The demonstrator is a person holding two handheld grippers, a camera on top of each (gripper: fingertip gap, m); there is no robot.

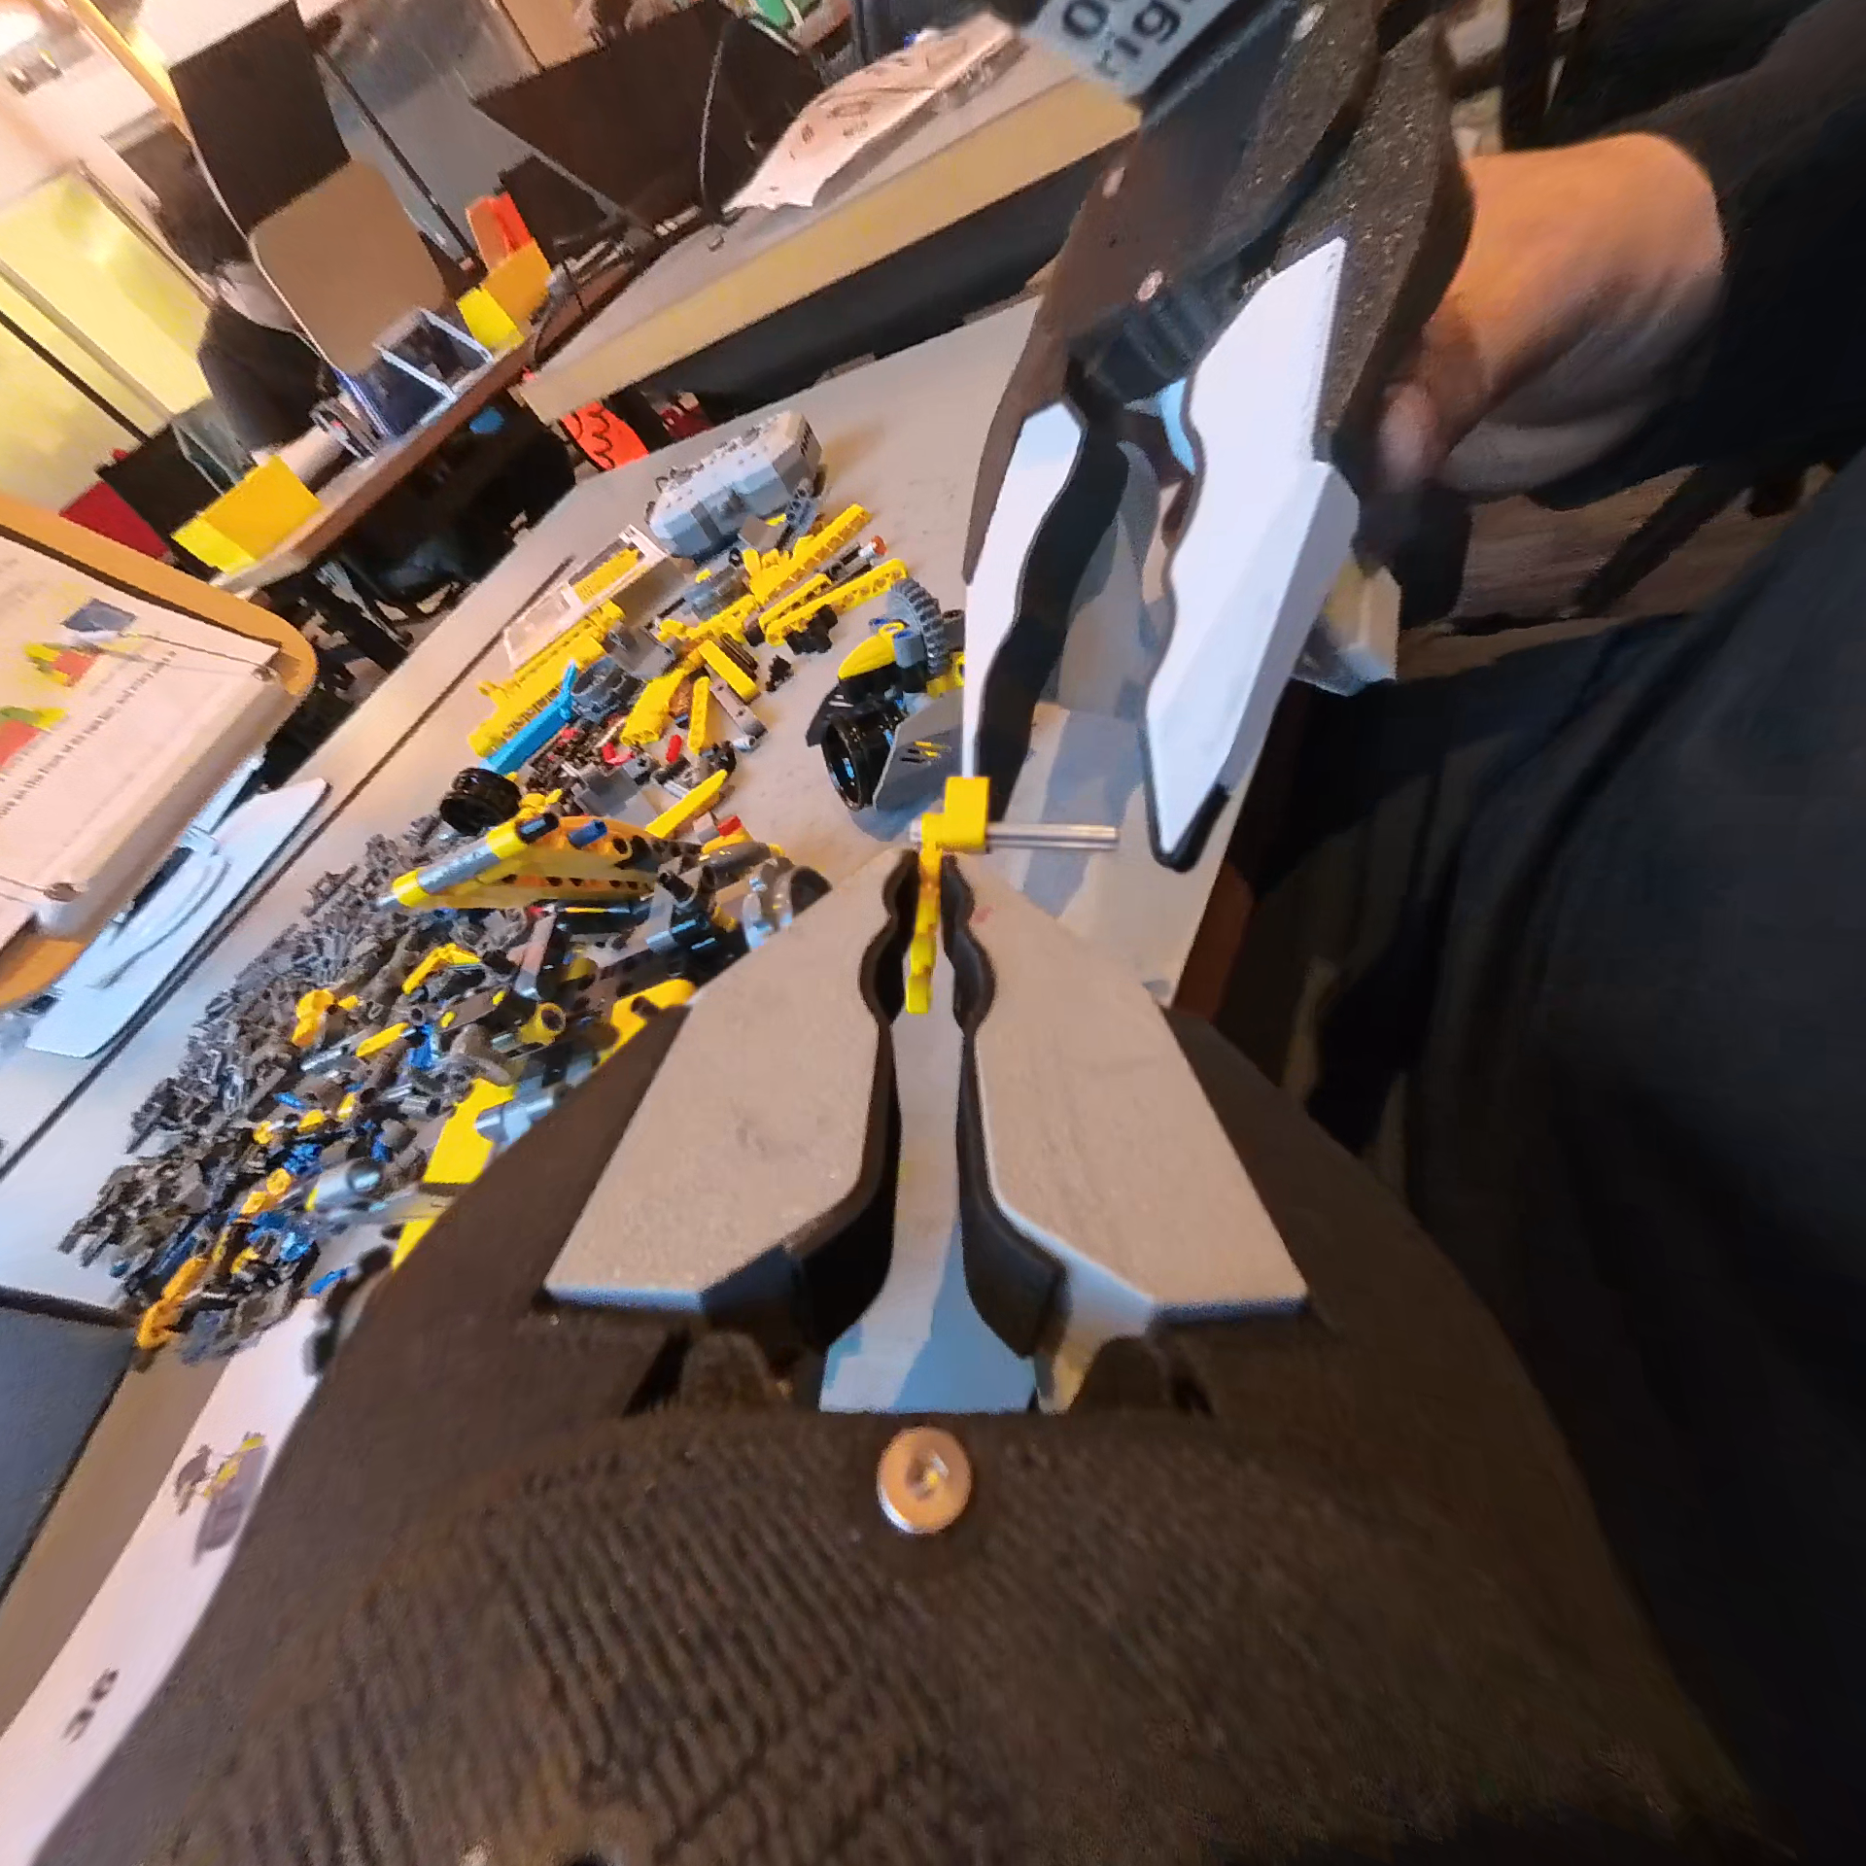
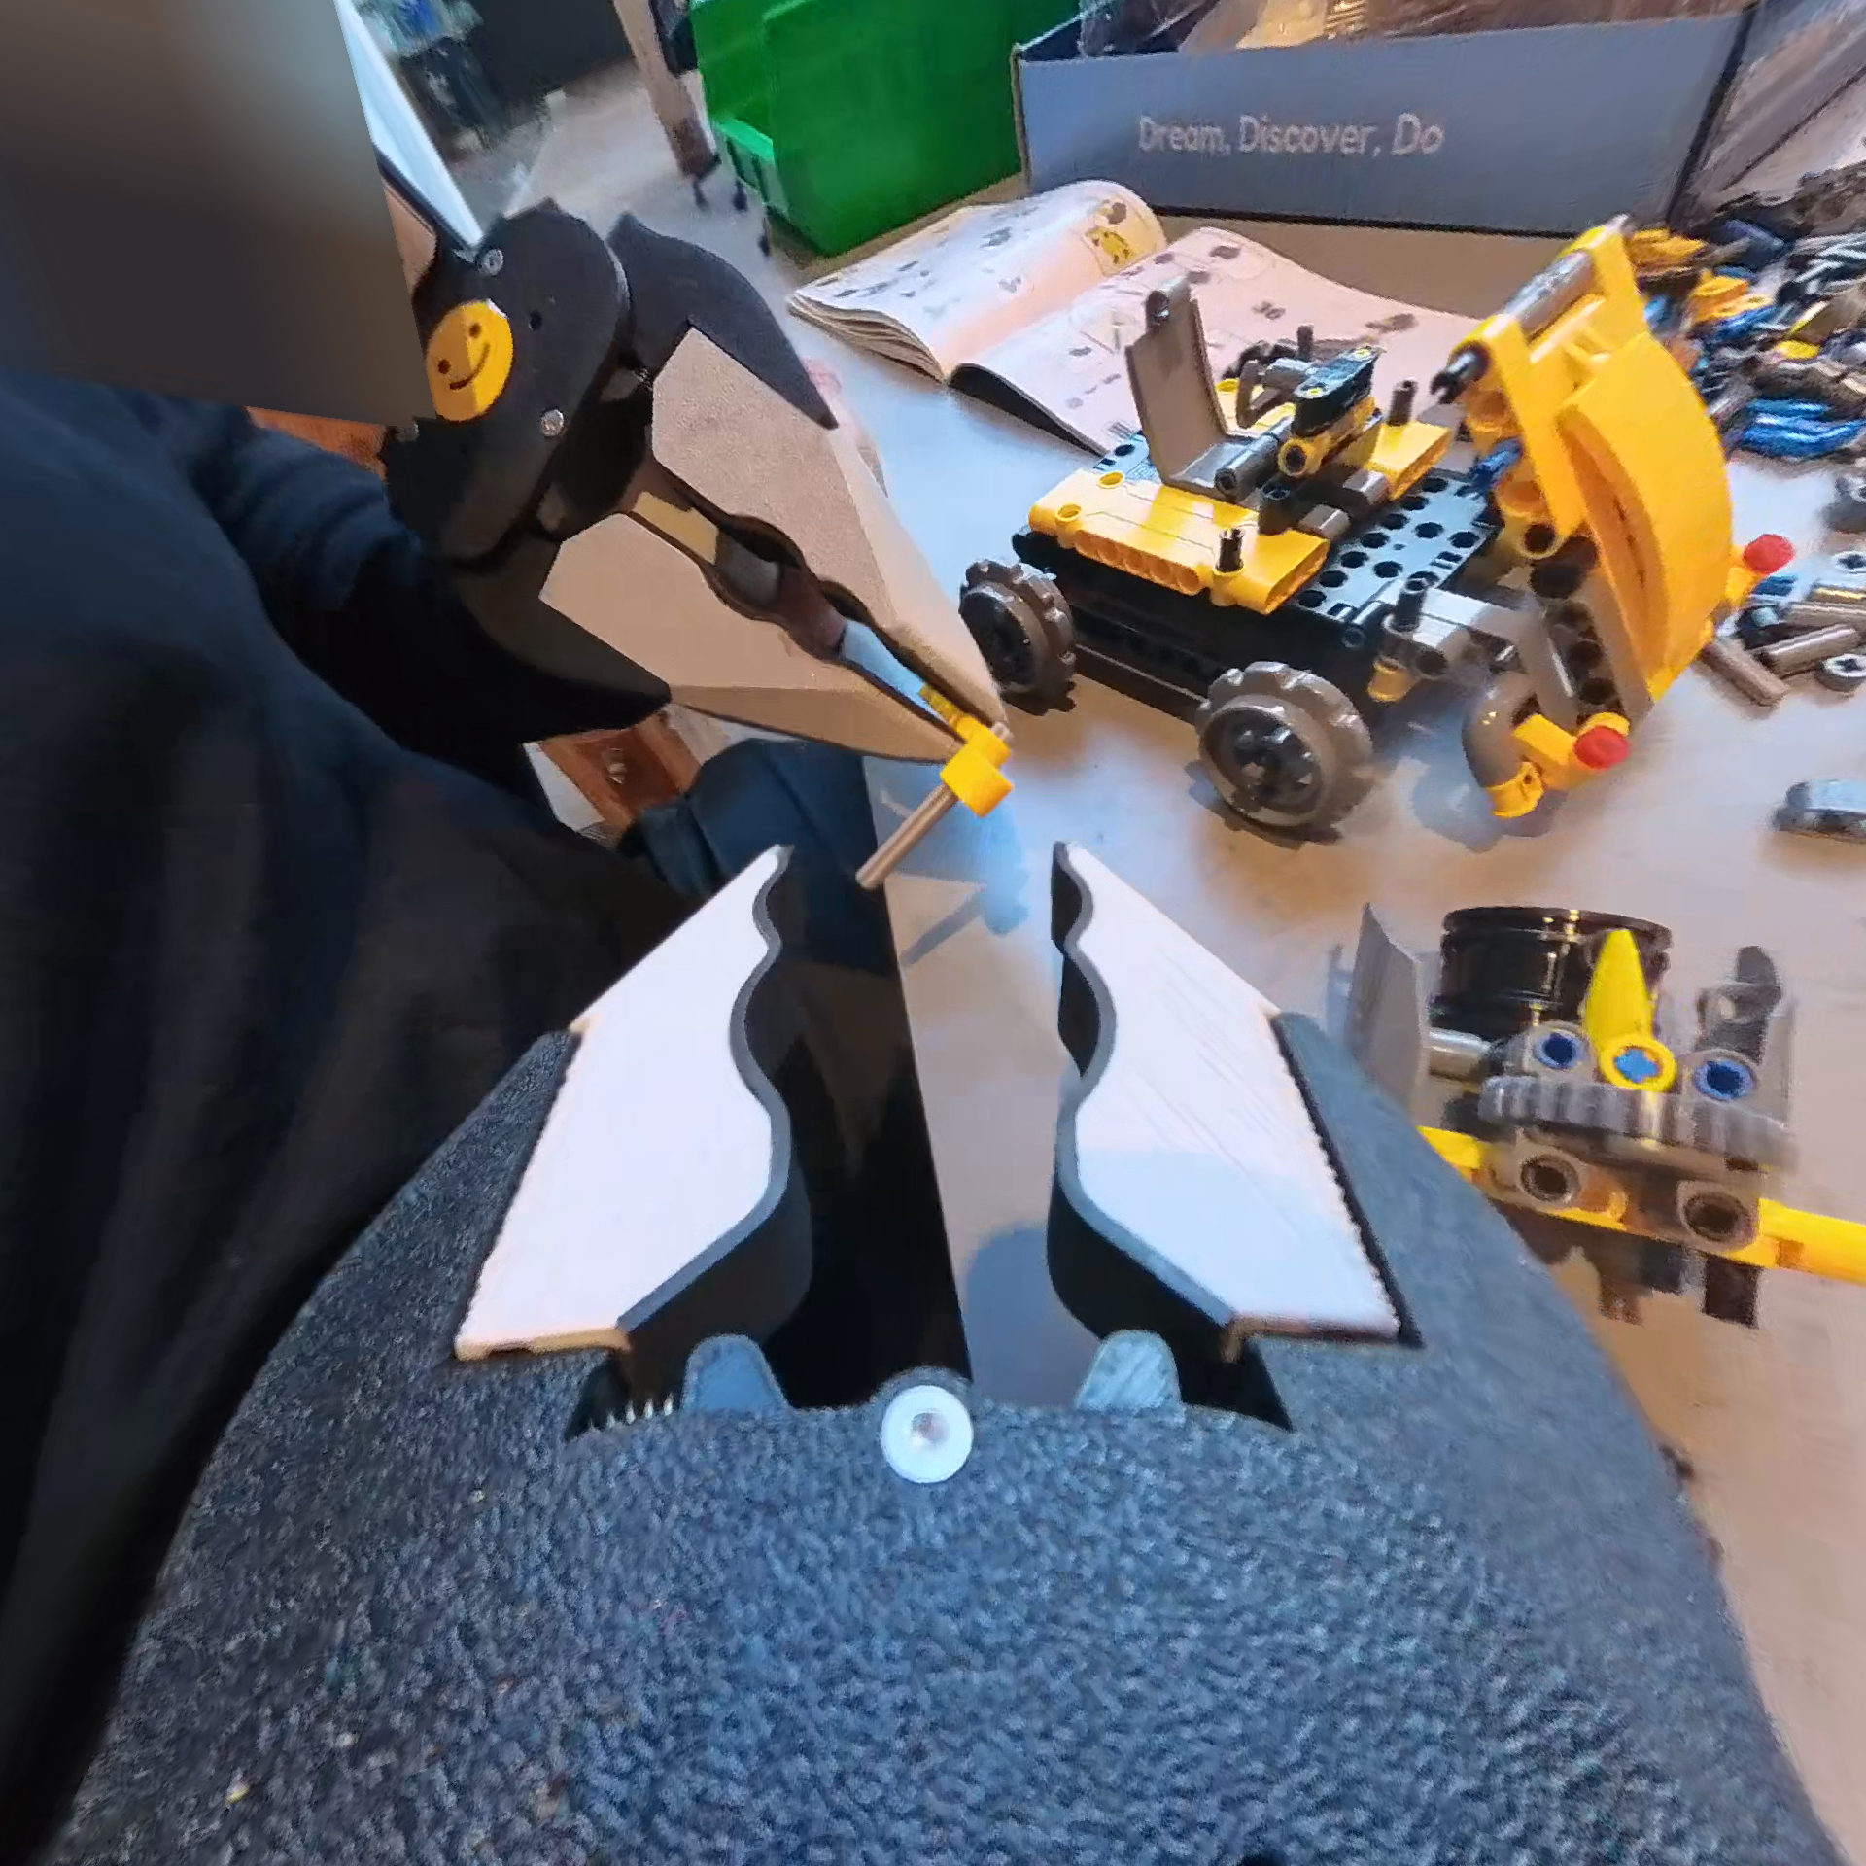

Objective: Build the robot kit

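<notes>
A small yellow plastic connector (image 1: 949,818) with a grey metal axle (image 1: 1060,834) is clamped in the left gripper (image 1: 924,909), presented to the right gripper's (image 2: 919,868) parted jaws.

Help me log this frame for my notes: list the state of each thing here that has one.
left gripper: shut on the yellow connector.
yellow connector: held off the table, grey axle through it.
grey axle: sticking out sideways, free end bare.
right gripper: open, empty, near the axle.
instruction booklet: lying open.
toy vehicle: partly built, upright on its wheels.
</notes>
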